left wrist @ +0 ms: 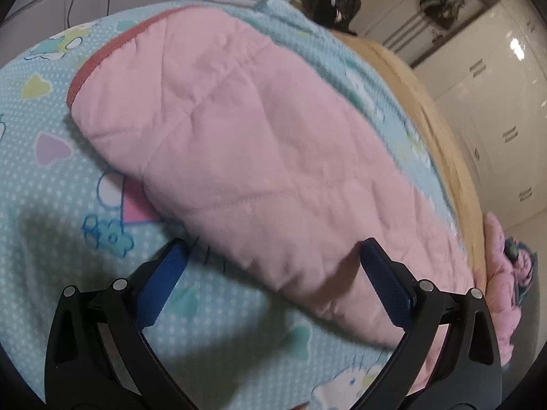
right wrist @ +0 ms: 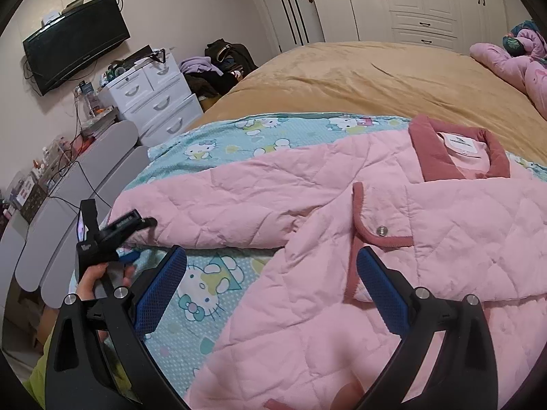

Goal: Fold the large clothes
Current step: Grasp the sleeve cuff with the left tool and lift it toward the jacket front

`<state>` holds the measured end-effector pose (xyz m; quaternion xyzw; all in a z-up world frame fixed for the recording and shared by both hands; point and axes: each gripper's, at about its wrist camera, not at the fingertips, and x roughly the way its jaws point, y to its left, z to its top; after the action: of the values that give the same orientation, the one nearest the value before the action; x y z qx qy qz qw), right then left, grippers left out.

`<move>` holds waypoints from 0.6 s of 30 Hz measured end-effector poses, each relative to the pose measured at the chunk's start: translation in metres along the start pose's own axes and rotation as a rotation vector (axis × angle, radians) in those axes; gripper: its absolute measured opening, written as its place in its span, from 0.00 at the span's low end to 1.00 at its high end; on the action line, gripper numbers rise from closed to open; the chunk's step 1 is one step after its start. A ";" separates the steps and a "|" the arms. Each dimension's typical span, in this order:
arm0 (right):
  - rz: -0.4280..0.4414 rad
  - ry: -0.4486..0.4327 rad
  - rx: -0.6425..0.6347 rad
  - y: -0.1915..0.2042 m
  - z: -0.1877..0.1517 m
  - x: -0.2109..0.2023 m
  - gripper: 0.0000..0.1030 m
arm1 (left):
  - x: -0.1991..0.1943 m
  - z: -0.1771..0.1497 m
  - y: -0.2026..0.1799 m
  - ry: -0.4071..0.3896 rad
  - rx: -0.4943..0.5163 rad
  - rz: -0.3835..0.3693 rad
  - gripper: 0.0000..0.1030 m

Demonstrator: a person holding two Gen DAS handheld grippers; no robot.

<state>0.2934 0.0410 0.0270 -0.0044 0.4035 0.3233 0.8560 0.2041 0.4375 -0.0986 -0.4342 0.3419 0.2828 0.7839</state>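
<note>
A pink quilted jacket [right wrist: 444,239] lies spread front-up on the bed, with its dark pink collar [right wrist: 458,153] toward the far side. One sleeve [right wrist: 222,205] stretches left across the sheet. In the left wrist view that sleeve [left wrist: 239,119] fills the middle, its dark pink cuff [left wrist: 89,68] at the upper left. My left gripper [left wrist: 273,244] is open, its blue pads on either side of the sleeve's near edge. My right gripper [right wrist: 270,251] is open above the jacket's front edge, just below a snap button [right wrist: 382,230]. A hand [right wrist: 95,276] holds the left gripper at the sleeve's end.
A light blue cartoon-cat sheet [right wrist: 205,290] lies under the jacket, on a tan blanket [right wrist: 376,78]. Pink bedding [right wrist: 512,65] is bunched at the far right. Grey padded panels [right wrist: 68,205], white drawers [right wrist: 154,99], a clothes pile [right wrist: 218,65] and wardrobes [right wrist: 427,0] surround the bed.
</note>
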 end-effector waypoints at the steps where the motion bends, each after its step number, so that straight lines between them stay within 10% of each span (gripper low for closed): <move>1: -0.003 0.000 0.002 -0.002 0.000 -0.001 0.96 | 0.000 0.002 0.001 -0.013 -0.006 -0.015 0.91; 6: -0.021 -0.005 0.021 -0.020 -0.002 -0.007 0.96 | -0.003 0.009 0.011 -0.077 -0.036 -0.100 0.90; 10: -0.035 -0.013 0.055 -0.035 -0.004 -0.013 0.96 | -0.006 0.012 0.011 -0.099 -0.039 -0.081 0.40; 18: -0.063 -0.031 0.109 -0.065 -0.011 -0.027 0.96 | -0.041 0.010 -0.008 -0.207 0.024 -0.155 0.17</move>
<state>0.3092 -0.0281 0.0218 0.0342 0.4069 0.2737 0.8708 0.1885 0.4368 -0.0588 -0.4183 0.2279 0.2605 0.8397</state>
